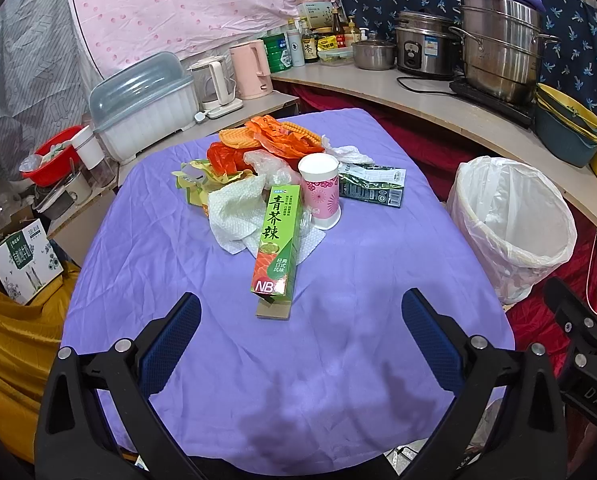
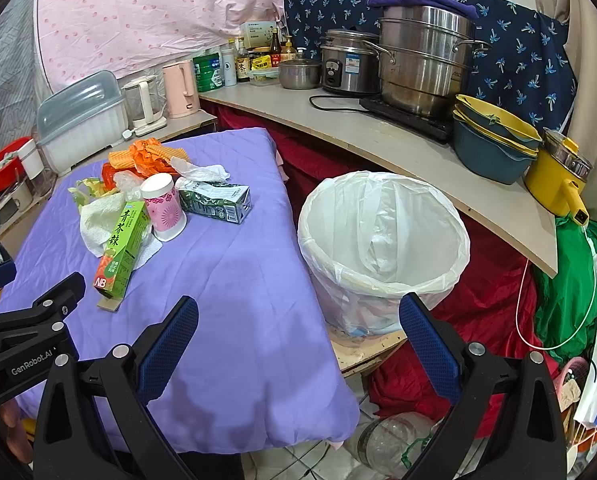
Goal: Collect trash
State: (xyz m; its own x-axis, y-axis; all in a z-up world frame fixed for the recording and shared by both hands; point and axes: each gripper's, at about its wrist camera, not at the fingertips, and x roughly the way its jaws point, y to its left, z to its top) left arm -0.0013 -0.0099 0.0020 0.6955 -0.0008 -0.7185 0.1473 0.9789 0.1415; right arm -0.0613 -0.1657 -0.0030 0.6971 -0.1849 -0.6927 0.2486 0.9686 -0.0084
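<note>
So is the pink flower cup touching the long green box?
Cannot tell. In both wrist views the pink flower cup stands right behind the long green box, their edges overlapping, so neither shows contact or a gap plainly.

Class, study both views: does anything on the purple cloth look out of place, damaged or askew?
Yes. The pink paper cup stands upside down. The green wasabi box has its near flap torn open. The dark green carton lies crushed on its side. All sit amid crumpled tissue, outside the bin.

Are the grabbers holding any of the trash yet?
No. The left gripper and right gripper are both open and empty. The trash pile sits untouched on the purple cloth.
</note>
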